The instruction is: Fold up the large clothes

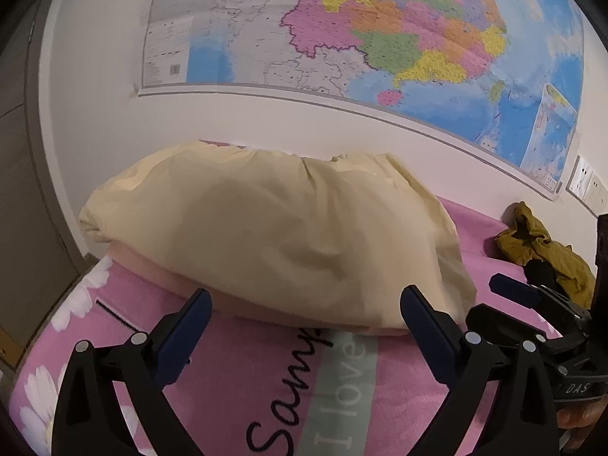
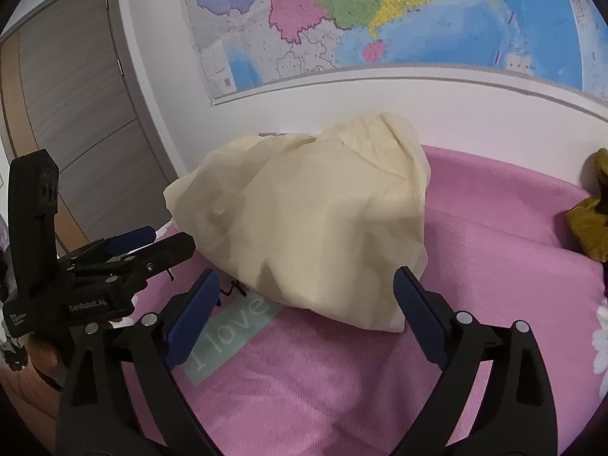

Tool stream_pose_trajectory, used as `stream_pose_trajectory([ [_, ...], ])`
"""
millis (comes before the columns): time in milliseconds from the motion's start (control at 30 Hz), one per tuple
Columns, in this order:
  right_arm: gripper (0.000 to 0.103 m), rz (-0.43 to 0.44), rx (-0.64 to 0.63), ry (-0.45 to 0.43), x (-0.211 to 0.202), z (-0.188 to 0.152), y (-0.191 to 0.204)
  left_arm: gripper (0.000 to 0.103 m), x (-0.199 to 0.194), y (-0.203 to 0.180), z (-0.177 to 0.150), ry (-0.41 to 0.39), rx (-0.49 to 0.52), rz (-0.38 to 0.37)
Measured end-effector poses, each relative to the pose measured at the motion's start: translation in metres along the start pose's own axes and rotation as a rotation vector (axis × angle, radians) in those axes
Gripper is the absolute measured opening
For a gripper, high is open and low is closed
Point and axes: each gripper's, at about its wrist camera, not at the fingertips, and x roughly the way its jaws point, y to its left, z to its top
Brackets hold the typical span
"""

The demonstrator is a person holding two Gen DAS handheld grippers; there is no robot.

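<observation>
A large cream-yellow garment (image 1: 273, 235) lies bunched in a puffy heap on the pink bed sheet (image 1: 235, 380); it also shows in the right wrist view (image 2: 315, 220). My left gripper (image 1: 306, 300) is open and empty, its blue-padded fingers just in front of the heap's near edge. My right gripper (image 2: 306, 279) is open and empty, fingers either side of the heap's near corner, just short of it. The right gripper shows at the right edge of the left wrist view (image 1: 539, 304), and the left gripper at the left of the right wrist view (image 2: 133, 250).
A crumpled mustard-olive garment (image 1: 547, 247) lies at the right on the bed, also in the right wrist view (image 2: 592, 224). A big wall map (image 1: 361, 38) hangs behind. A grey door (image 2: 76, 114) stands to the left. Wall sockets (image 1: 589, 186) are at the right.
</observation>
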Motion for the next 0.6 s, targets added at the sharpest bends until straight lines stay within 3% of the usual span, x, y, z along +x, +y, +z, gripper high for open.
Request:
stream_pose_trajectory([
  [167,0.097,-0.01,-0.024,-0.02,-0.008,-0.003,0.009,0.096,-0.005,0.0,-0.006,0.003,-0.014,-0.002],
  [600,0.097,-0.012,-0.05,-0.047,-0.025,-0.013,0.022,0.096,-0.031,-0.008,-0.01,-0.039,0.021,0.065],
])
